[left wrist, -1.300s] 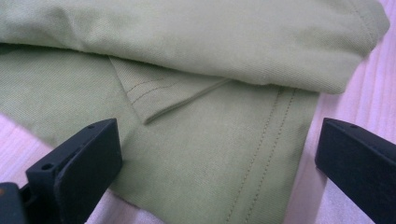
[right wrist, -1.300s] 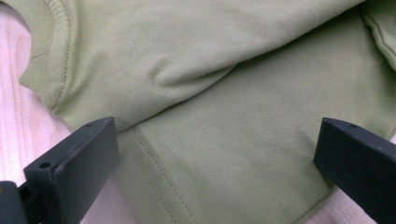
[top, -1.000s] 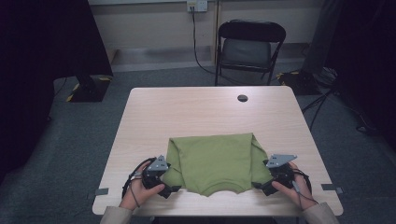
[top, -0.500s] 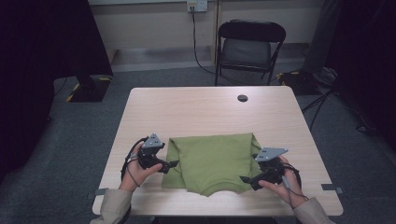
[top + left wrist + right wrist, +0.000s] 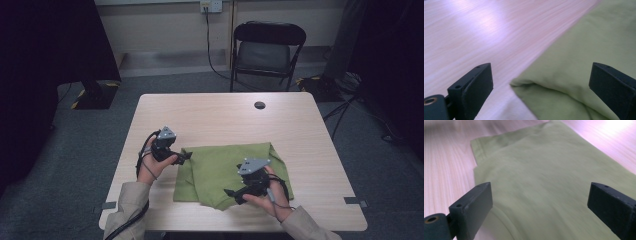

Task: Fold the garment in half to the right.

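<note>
A folded green garment (image 5: 220, 167) lies on the near half of the light wood table (image 5: 215, 120). My left gripper (image 5: 185, 157) hovers at the garment's far left corner, its jaws open. In the left gripper view (image 5: 541, 75) the garment's folded edge (image 5: 529, 83) lies between the open jaws, with bare table to the left. My right gripper (image 5: 230, 193) sits over the garment's near edge, pointing left, jaws open. In the right gripper view (image 5: 539, 192) green fabric (image 5: 544, 170) spreads between and beyond the jaws, and a curved hem (image 5: 505, 221) lies near the left jaw.
A small dark round spot (image 5: 259, 105) marks the table's far side. A black folding chair (image 5: 269, 50) stands behind the table. Grey tape pieces (image 5: 355, 200) sit at the near table corners. A dark curtain (image 5: 45, 45) hangs at the left.
Both grippers have left the garment's near corners. The left one moved away along the left edge to the far corner; the right one moved left over the near edge.
</note>
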